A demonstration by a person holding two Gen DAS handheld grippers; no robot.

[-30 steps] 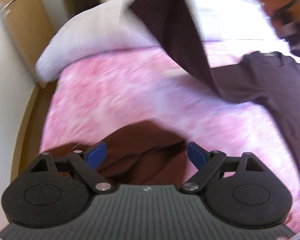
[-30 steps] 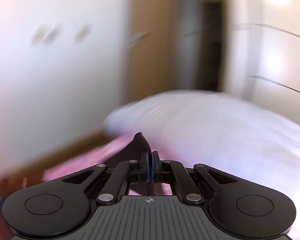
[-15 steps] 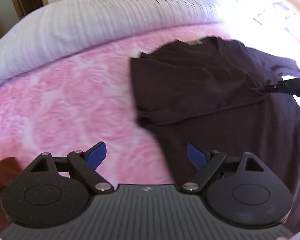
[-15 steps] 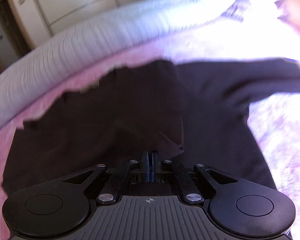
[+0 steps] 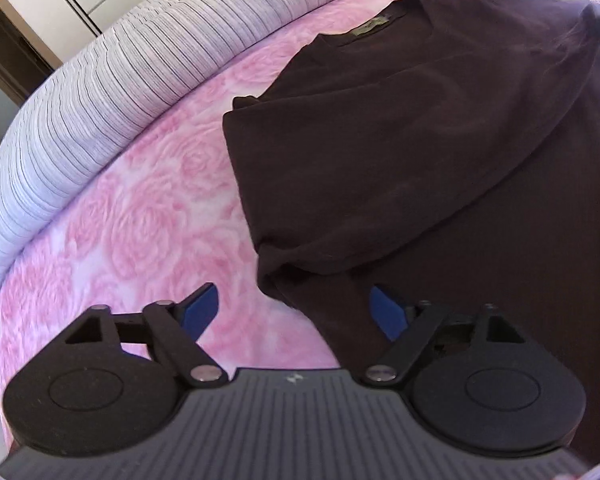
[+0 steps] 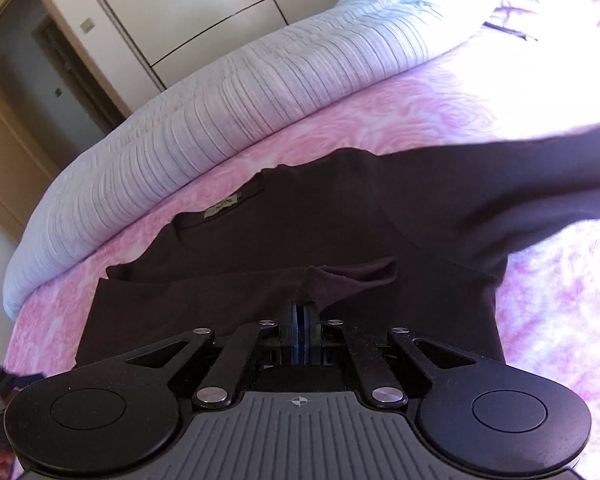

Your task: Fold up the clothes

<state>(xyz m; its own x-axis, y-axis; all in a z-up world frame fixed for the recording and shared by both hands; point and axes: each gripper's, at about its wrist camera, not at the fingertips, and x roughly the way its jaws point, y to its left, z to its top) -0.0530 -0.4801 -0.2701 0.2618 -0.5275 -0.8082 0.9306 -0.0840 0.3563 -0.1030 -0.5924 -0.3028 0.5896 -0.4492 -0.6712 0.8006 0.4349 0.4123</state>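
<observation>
**Op:** On the right wrist view, my right gripper (image 6: 300, 314) has its jaws pressed together on the cuff end of a sleeve (image 6: 352, 276) of the dark shirt (image 6: 300, 220). The shirt lies flat on the pink bed cover (image 6: 440, 112), filling the centre of the frame, collar pointing to the upper left toward the striped pillow (image 6: 220, 92).

**Spotter:** And the other one?

**Op:** The left gripper (image 5: 292, 312) has its jaws wide apart and holds nothing. It hovers at the shirt's lower left edge: the folded corner (image 5: 284, 276) sits just ahead of it, between the blue pads (image 5: 198, 310).

**Spotter:** So which way does the garment run?

**Op:** Its long axis goes from the collar at the upper right of the left view down to the lower right. I judge the sleeve needs laying across the chest next, and the right gripper is already on it.

**Spotter:** Any writing?

**Op:** A small olive neck label (image 6: 220, 210), too small to read.
</observation>
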